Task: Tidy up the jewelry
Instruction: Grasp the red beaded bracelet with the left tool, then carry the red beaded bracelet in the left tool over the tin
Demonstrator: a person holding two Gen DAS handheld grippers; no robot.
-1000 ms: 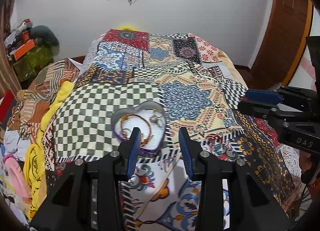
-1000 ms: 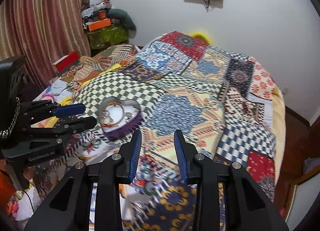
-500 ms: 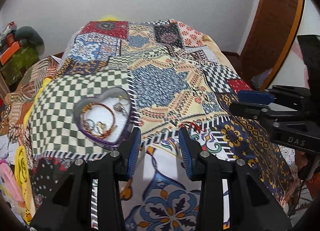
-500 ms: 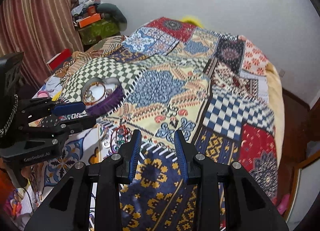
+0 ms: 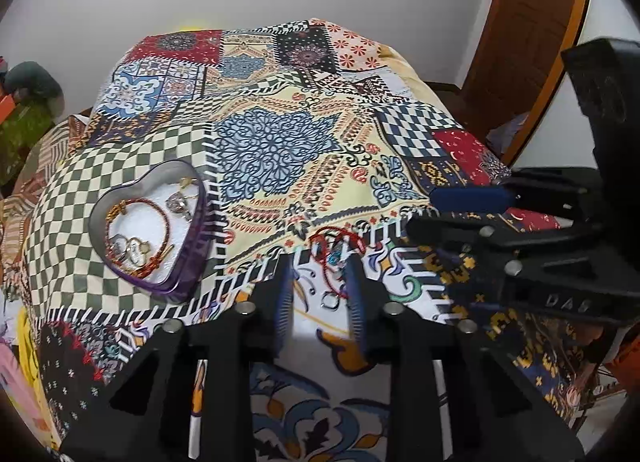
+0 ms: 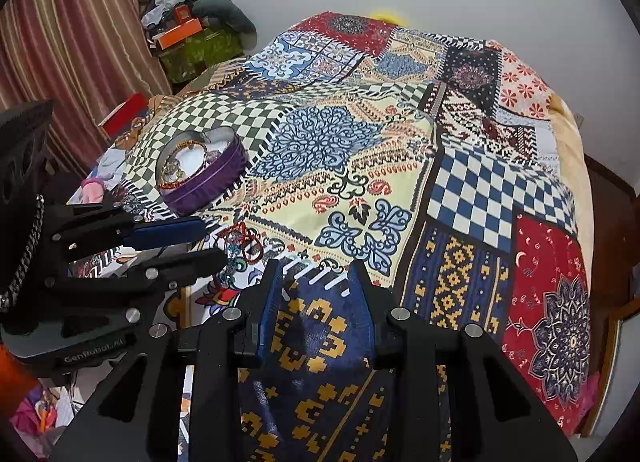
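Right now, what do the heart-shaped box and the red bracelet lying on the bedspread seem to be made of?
The heart-shaped box looks like thin metal tin: grey, dully reflective inner wall, glossy purple outside, white padded lining, though plastic is possible. The red bracelet seems to be cord or thread, matte and limp in loose loops, with a small blue bead, probably glass or plastic. The bedspread is printed woven fabric.
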